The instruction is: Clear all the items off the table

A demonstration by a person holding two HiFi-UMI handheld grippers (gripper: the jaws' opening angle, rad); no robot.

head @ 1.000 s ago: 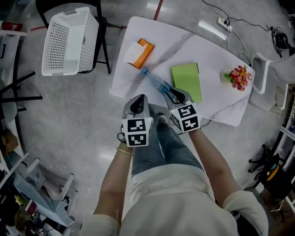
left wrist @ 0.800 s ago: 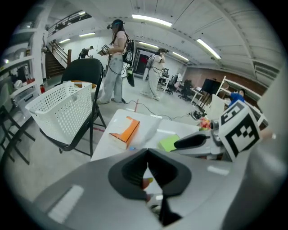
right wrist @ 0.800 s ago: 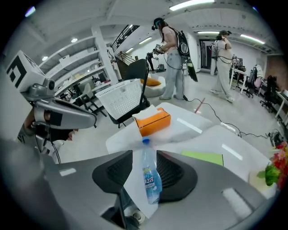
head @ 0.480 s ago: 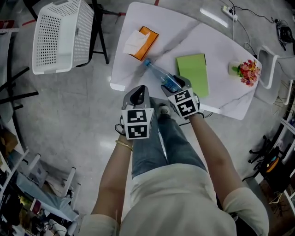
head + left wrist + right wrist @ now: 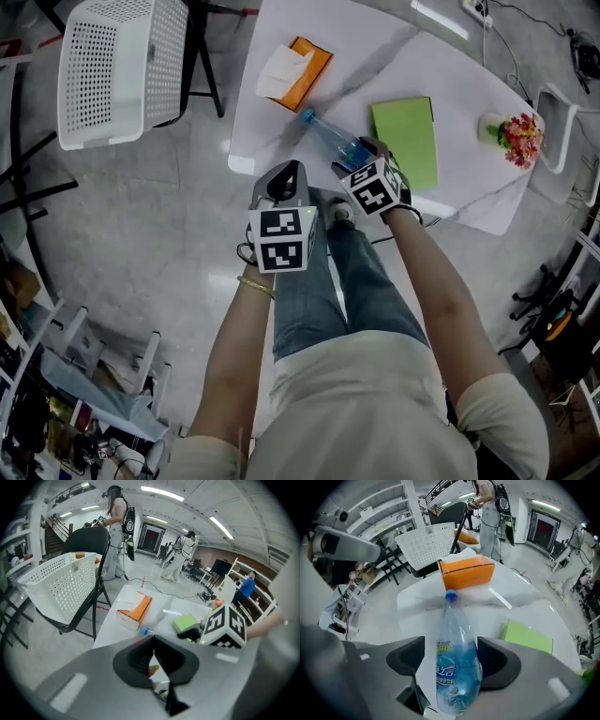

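on the white table (image 5: 375,56) the water bottle (image 5: 451,620) lies flat near its front edge, between the right gripper's (image 5: 452,660) jaws, which have just been opening wide; the pads seem clear of it. the left gripper (image 5: 153,654) is pinched together, empty.

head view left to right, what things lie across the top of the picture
white perforated plastic basket → orange tissue box → clear plastic bottle with blue cap → green rectangular notepad → small bunch of colourful flowers
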